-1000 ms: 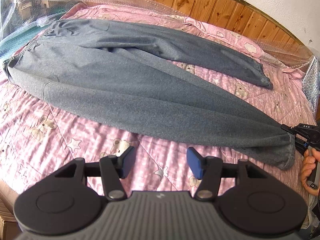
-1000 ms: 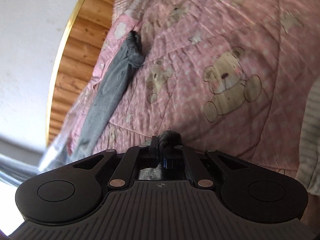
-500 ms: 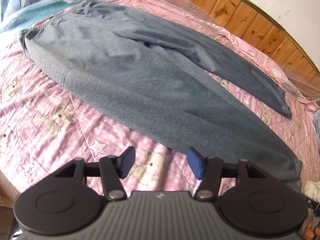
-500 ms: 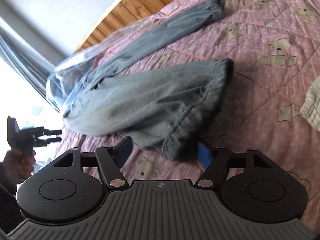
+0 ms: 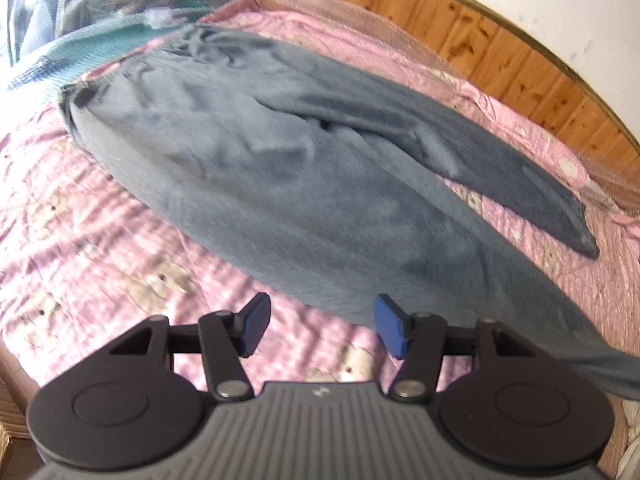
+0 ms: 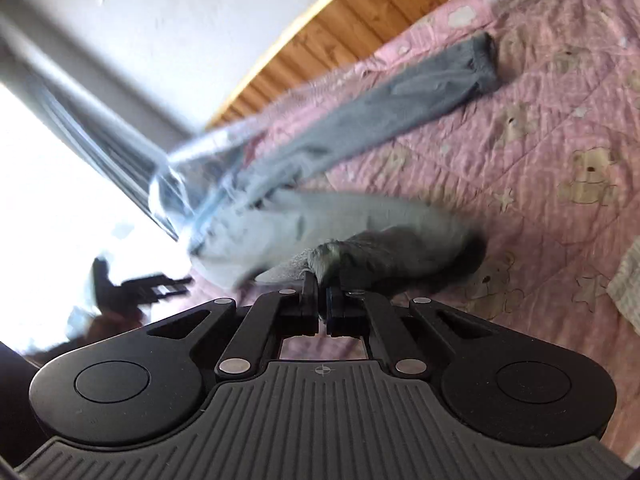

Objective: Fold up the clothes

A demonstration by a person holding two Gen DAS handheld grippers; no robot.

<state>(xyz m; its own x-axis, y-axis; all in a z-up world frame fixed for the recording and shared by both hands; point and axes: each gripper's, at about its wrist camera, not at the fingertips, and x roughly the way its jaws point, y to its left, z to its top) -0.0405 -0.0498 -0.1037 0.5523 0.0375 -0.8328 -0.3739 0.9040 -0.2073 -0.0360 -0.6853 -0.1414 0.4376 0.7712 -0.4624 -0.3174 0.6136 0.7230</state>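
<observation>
Fingers of right gripper (image 6: 322, 285) pinch grey trousers' (image 6: 384, 256) cuff; left gripper (image 5: 318, 330) released.

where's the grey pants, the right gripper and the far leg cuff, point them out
grey pants (image 5: 304, 200), left wrist view, on the broad near leg.
right gripper (image 6: 322, 280), right wrist view, between the fingertips, shut on the near leg's cuff.
far leg cuff (image 6: 485, 62), right wrist view, on the gathered end lying on the pink quilt (image 6: 560, 128).

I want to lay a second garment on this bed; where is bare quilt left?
Free: the pink quilt between the grey trousers and the near bed edge, and the stretch past the far trouser cuff. Crowded: the middle under the trousers, the plastic wrap along the headboard, and where the right gripper pinches the near cuff.
</observation>
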